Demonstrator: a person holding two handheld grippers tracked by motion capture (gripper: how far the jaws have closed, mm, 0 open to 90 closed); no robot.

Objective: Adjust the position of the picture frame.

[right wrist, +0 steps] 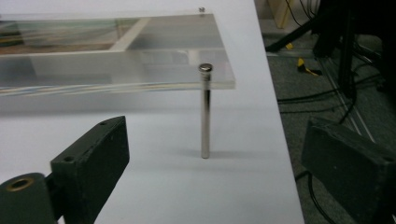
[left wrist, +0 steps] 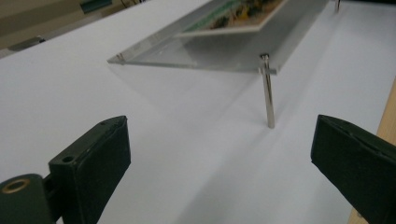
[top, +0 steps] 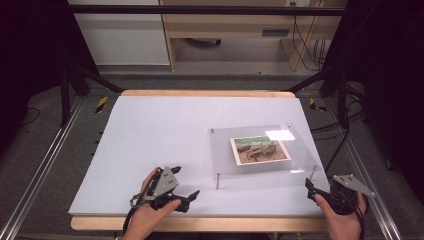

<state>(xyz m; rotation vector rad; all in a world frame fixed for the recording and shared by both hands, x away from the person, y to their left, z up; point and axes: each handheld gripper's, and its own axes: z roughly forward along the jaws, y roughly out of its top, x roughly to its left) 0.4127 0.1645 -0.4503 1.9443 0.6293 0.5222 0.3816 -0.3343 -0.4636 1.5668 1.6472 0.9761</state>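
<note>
A clear acrylic plate (top: 257,150) stands on thin metal posts at the right of the white board, and a small landscape picture (top: 260,150) lies on it. My left gripper (top: 185,181) rests near the front edge, left of the plate, open with nothing between its fingers. In the left gripper view the front-left post (left wrist: 267,91) rises beyond the open gripper (left wrist: 219,158), under the plate (left wrist: 210,51). My right gripper (top: 311,190) sits at the front right corner, open and empty. In the right gripper view the front-right post (right wrist: 205,112) stands just ahead of the gripper (right wrist: 215,158), under the plate's corner (right wrist: 140,70).
The white board (top: 150,135) lies on a wooden table with bare space at the left and back. Metal rails (top: 45,165) run along both sides. Cables (right wrist: 327,100) lie on the grey floor past the board's right edge.
</note>
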